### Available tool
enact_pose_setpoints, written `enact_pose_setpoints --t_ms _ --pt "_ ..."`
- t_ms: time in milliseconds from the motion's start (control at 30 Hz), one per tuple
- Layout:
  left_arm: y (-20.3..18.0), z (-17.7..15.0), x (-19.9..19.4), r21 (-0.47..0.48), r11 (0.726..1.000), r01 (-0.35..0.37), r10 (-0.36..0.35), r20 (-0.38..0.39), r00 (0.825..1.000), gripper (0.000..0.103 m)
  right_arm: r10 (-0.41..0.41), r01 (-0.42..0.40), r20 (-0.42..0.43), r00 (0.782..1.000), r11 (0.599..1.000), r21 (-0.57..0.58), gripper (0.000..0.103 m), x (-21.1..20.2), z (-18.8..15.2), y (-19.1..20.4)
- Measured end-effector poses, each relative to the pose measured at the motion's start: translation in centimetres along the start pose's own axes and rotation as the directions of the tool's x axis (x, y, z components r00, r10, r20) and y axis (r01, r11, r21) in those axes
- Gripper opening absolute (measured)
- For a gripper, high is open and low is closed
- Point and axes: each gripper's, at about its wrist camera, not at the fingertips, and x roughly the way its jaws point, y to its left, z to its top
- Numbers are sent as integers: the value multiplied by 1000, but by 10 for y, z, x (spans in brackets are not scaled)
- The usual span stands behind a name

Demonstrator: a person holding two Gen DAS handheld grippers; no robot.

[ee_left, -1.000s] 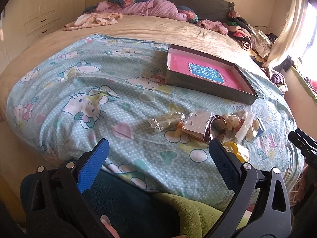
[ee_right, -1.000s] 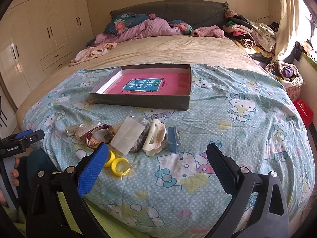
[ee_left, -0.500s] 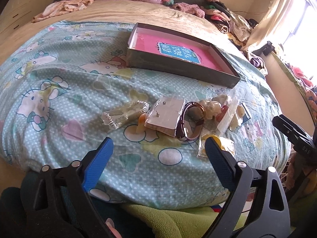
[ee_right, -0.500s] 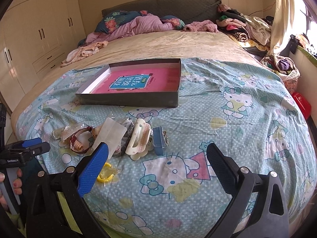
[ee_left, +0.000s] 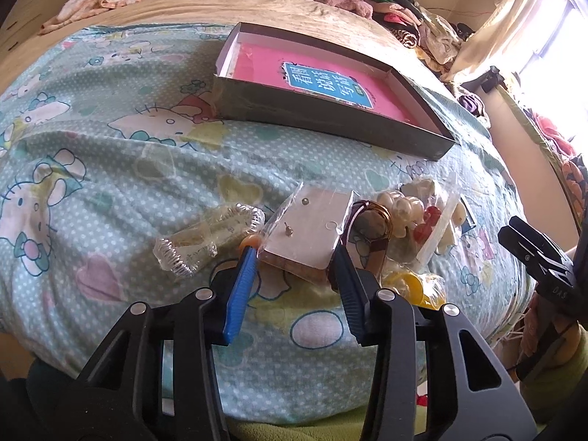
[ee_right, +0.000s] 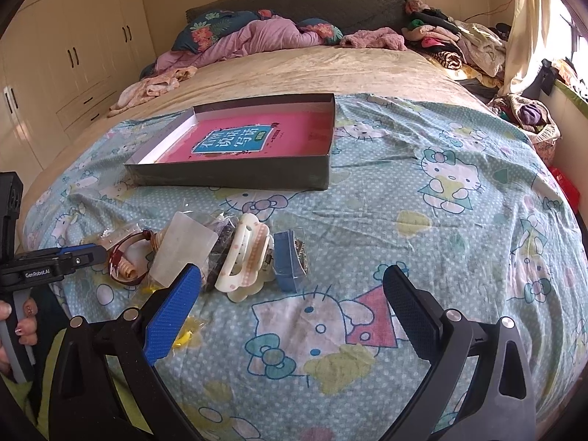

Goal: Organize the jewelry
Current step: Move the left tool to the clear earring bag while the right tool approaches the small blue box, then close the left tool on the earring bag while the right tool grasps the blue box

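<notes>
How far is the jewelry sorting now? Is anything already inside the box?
Nothing looks done: the box holds only its pink printed sheet. In hand: the left tool has just been closing around the bagged earring card; whether its pads press the card cannot be told. The right tool hangs open and empty. The whole pile is left.

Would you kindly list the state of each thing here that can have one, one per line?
Left hand-held gripper: jaws have just been closing, straddling the bagged earring card, grip not confirmed.
Right hand-held gripper: open, holding nothing.
Bagged earring card: lying flat on the bedsheet.
Shallow box: open, lidless, only a pink book inside.
White hair claw: closed, lying on its side.
Blue box: bagged, on the sheet.
</notes>
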Motion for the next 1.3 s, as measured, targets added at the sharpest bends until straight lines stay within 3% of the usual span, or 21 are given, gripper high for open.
enact_pose_setpoints --t_ms 233,300,467,500,967,1033,1100,1233,1300 --pt "0 11 5 8 1000 1 -1 2 1000 36 1 -1 -47 999 1000 0 98 27 0 -9" --pt "-1 14 5 17 1000 -3 3 5 1000 36 6 -6 -64 998 1000 -1 84 33 0 -10" --pt "0 24 11 29 1000 -2 2 -1 1000 37 33 -32 -95 995 999 12 71 44 0 -14" --pt "-1 26 12 34 999 -5 6 -6 1000 42 42 -41 -99 994 999 17 68 46 0 -14" --pt "-3 43 46 74 997 -36 41 -58 997 44 133 -129 -113 985 991 45 54 56 7 -17" --pt "-4 44 47 83 996 -41 45 -56 997 41 141 -135 -118 983 989 60 54 52 5 -22" --pt "-4 45 47 89 995 -41 45 -48 998 30 134 -126 -122 983 990 67 54 47 2 -28" --pt "-5 48 49 89 996 -24 28 -40 999 22 144 -135 -134 980 988 76 54 44 -3 -33" --pt "-6 49 48 86 996 -9 12 -33 999 11 163 -153 -139 977 985 79 46 43 -4 -31"
